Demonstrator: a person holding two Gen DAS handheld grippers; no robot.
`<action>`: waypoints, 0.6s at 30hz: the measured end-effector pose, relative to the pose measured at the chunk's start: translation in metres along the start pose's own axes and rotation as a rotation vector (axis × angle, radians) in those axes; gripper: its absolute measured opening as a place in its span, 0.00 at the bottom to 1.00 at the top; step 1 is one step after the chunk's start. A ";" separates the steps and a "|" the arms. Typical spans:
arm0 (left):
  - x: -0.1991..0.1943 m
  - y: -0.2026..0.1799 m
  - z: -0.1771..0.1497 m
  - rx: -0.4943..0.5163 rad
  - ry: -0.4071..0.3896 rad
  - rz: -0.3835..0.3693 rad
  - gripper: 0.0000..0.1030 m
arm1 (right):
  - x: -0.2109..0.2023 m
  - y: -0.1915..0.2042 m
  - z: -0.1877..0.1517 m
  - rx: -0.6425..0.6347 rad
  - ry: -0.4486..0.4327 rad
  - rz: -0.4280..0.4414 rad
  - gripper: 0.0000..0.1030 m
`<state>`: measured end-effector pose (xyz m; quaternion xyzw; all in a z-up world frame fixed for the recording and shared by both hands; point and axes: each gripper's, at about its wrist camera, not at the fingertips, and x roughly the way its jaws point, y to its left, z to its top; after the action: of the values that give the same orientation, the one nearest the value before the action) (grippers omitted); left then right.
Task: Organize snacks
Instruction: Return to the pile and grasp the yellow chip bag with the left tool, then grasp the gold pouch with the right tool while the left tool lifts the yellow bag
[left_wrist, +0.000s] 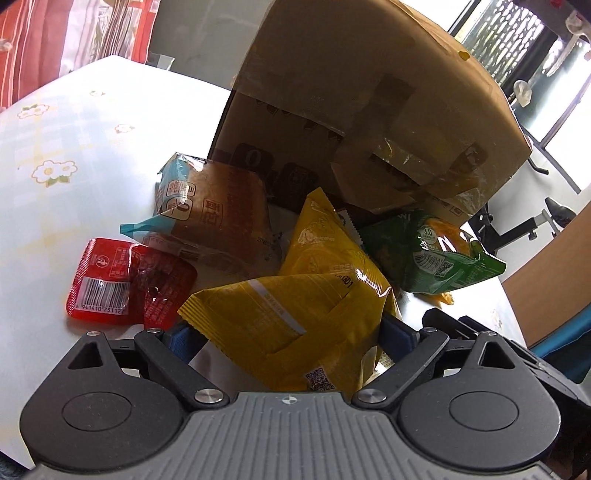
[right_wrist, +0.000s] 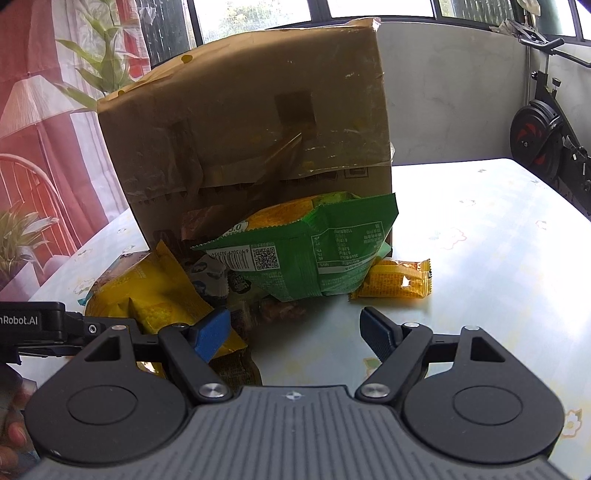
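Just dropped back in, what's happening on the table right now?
A pile of snack packets lies on the table against a cardboard box. The left gripper has its jaws wide around a yellow packet, pads not clearly pressing it. The right gripper hangs open and empty in front of the green packet. A small orange bar lies beside it, and a red packet sits apart.

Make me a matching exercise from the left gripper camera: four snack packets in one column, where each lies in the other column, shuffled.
Things:
1. red packet
2. green packet
3. bread packet
4. yellow packet

Places:
A. between the left gripper's open fingers
B. far right, beside the cardboard box
C. far left, on the tablecloth
D. against the box's left front

Pairs: 1-C, 2-B, 3-D, 4-A
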<state>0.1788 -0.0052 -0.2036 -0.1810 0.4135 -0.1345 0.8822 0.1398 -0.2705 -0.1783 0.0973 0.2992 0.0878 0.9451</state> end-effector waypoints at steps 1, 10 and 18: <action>0.002 0.001 0.000 -0.015 -0.001 -0.009 0.94 | 0.000 0.000 0.000 -0.001 0.002 0.000 0.78; -0.021 -0.015 -0.003 0.107 -0.081 0.000 0.73 | 0.002 0.000 -0.002 0.004 0.015 -0.007 0.77; -0.067 -0.024 0.004 0.181 -0.245 0.070 0.72 | 0.007 0.002 -0.002 -0.006 0.027 0.002 0.77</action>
<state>0.1382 0.0001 -0.1454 -0.1011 0.2951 -0.1173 0.9428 0.1440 -0.2672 -0.1835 0.0936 0.3114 0.0911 0.9412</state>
